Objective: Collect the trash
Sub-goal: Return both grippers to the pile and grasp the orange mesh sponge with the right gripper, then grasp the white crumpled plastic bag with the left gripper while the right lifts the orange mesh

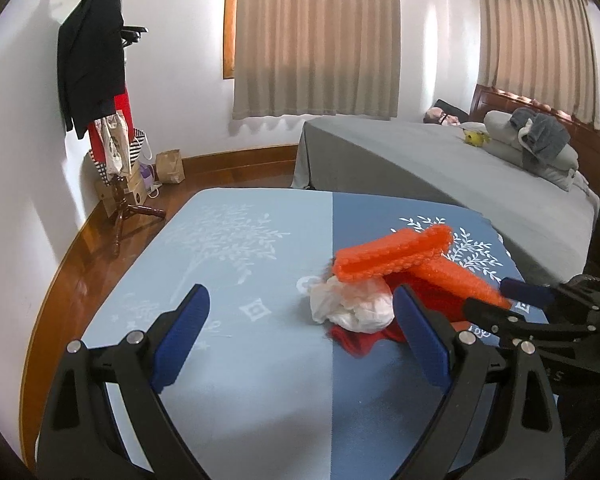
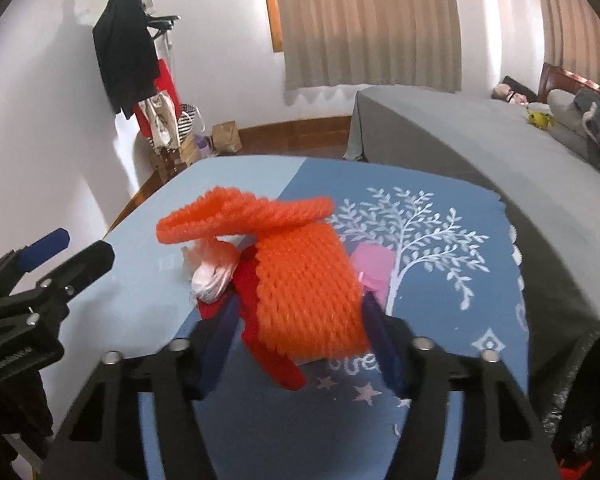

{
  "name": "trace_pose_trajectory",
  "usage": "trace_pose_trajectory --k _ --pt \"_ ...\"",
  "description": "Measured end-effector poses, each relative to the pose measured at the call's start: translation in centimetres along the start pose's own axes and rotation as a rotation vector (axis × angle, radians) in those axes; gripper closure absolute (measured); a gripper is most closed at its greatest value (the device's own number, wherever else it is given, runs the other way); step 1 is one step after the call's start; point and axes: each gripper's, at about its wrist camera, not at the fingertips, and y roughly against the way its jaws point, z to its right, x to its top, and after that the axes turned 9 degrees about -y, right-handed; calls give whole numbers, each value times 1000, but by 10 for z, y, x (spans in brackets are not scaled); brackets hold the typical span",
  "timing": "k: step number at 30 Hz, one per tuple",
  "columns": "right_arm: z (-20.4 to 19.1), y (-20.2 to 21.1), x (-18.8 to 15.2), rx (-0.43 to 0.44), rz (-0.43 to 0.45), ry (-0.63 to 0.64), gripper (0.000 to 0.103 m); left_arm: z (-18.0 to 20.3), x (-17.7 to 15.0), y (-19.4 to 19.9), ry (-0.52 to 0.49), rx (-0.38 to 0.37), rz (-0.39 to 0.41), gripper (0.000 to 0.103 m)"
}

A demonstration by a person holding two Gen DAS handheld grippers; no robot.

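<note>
pick-up step: orange foam net (image 2: 300,280) is clamped by right gripper (image 2: 300,334); left gripper (image 1: 302,330), jaws apart, is aimed at crumpled white bag (image 1: 352,306) at 1 o'clock; lifting is judged next.

Tabletop (image 1: 236,264) had a two-tone blue cloth with white tree prints. Toward its right side a red cloth (image 1: 356,342) lay flat, a crumpled white plastic bag (image 1: 352,306) on top. A pink packet (image 2: 374,270) lay just beside that pile, nearer the right edge. Left half bare.
</note>
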Motion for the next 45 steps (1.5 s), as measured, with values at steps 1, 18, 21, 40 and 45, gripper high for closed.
trace_pose_trajectory --k 1,18,21,40,45 --pt "1 -1 0 7 -5 1 63 0 0 0 0 -2 -1 13" --pt "35 47 6 21 54 -67 91 31 9 -1 -26 -59 18 13" --pt "45 57 8 -1 68 -86 91 41 12 -2 -42 -75 24 13" --pt "79 74 -19 -59 31 -147 91 65 6 -5 -62 -118 6 13" --pt "70 58 -32 -46 -4 -137 91 59 -4 -9 -61 -94 -22 13"
